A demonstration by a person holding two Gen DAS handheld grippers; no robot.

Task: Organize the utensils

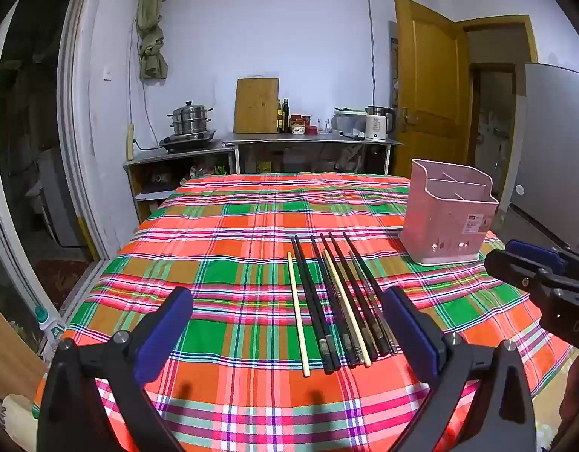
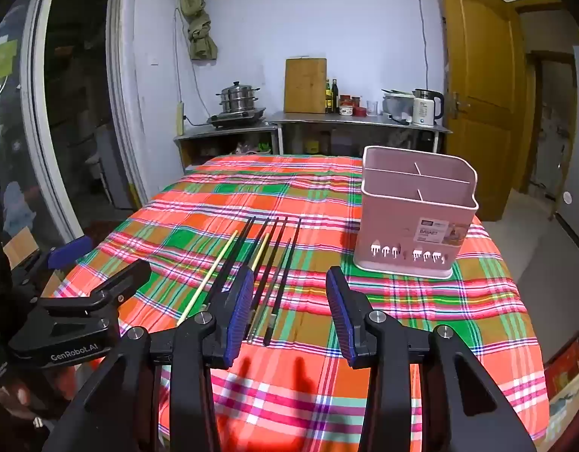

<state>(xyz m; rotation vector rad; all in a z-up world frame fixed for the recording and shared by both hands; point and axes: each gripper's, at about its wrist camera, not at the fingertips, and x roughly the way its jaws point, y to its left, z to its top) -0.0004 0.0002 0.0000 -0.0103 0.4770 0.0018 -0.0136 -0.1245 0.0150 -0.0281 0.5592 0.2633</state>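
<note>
While held above the near edge of the table draped in an orange, green and pink plaid cloth [image 1: 221, 226], both tilted downward toward it. Left gripper [image 1: 287, 329] of black plastic with blue pads: fingers spread wide, nothing between them, only bare plaid under the gap. Right gripper [image 2: 289, 312] of the same make: fingers parted, narrower than the left, gripping nothing; left pad [image 2: 239, 312] overlapping the row of chopsticks from the right wrist camera, contact impossible to tell. Seen from the left wrist camera at the far right of the cloth, off the cloth's surface.

Lying flat on the cloth, a row of long chopsticks [image 1: 338, 301], mostly black with two pale wooden ones among them, side by side and nearly parallel, thick ends toward the near edge, tips toward the far one. Placed roughly mid-cloth, just left of the pink plastic utensil basket [image 1: 449, 213].

Standing upright near the cloth's right edge, that basket, with rounded corners, a label on its front and drain cut-outs along the base. Split by inner walls into compartments, all showing only bare pink walls inside.

Wide open plaid to the left of the chopsticks and beyond them up to the far edge; a clear strip of cloth between chopsticks and basket.
</note>
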